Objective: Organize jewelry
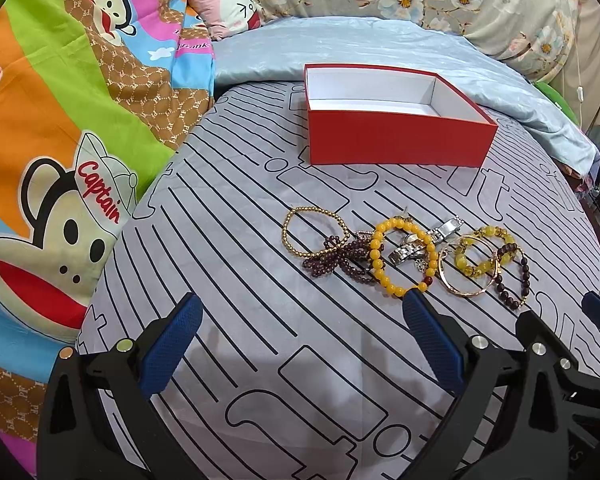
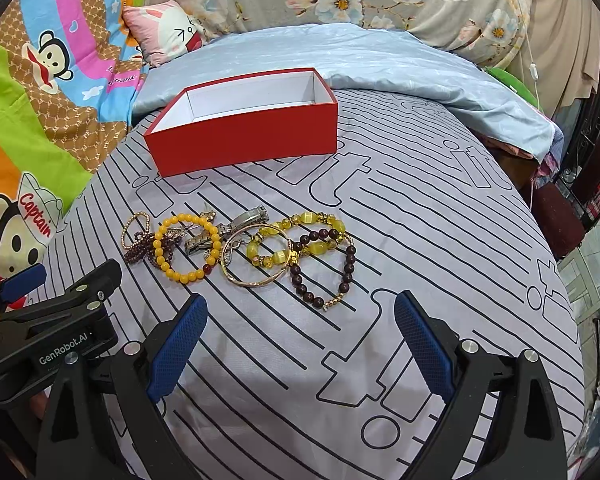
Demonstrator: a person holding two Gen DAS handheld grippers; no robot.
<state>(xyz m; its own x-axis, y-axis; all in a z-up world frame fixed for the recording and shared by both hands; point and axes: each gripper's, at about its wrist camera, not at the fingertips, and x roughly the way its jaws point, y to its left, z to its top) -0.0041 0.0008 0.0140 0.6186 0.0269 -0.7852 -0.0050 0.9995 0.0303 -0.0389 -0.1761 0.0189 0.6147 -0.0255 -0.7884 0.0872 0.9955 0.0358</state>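
Note:
An empty red box (image 1: 396, 140) with a white inside sits on the grey striped bed sheet; it also shows in the right wrist view (image 2: 244, 140). Several pieces of jewelry lie in a row in front of it: a gold bead bracelet (image 1: 288, 236), a dark purple bead strand (image 1: 336, 260), an orange-yellow bead bracelet (image 1: 376, 256) (image 2: 168, 266), a silver watch (image 1: 444, 232) (image 2: 236, 224), a gold bangle (image 1: 464, 292) (image 2: 256, 282), a yellow stone bracelet (image 2: 300, 220) and a dark bead bracelet (image 2: 346, 268). My left gripper (image 1: 300, 312) is open, just short of the jewelry. My right gripper (image 2: 300, 312) is open, just short of the dark bead bracelet.
A colourful cartoon monkey blanket (image 1: 60, 140) lies at the left. A light blue quilt (image 1: 340, 44) and a pink pillow (image 1: 220, 4) lie behind the box. The bed's edge drops off at the right (image 2: 560, 280). The left gripper's body (image 2: 40, 332) is at the right wrist view's lower left.

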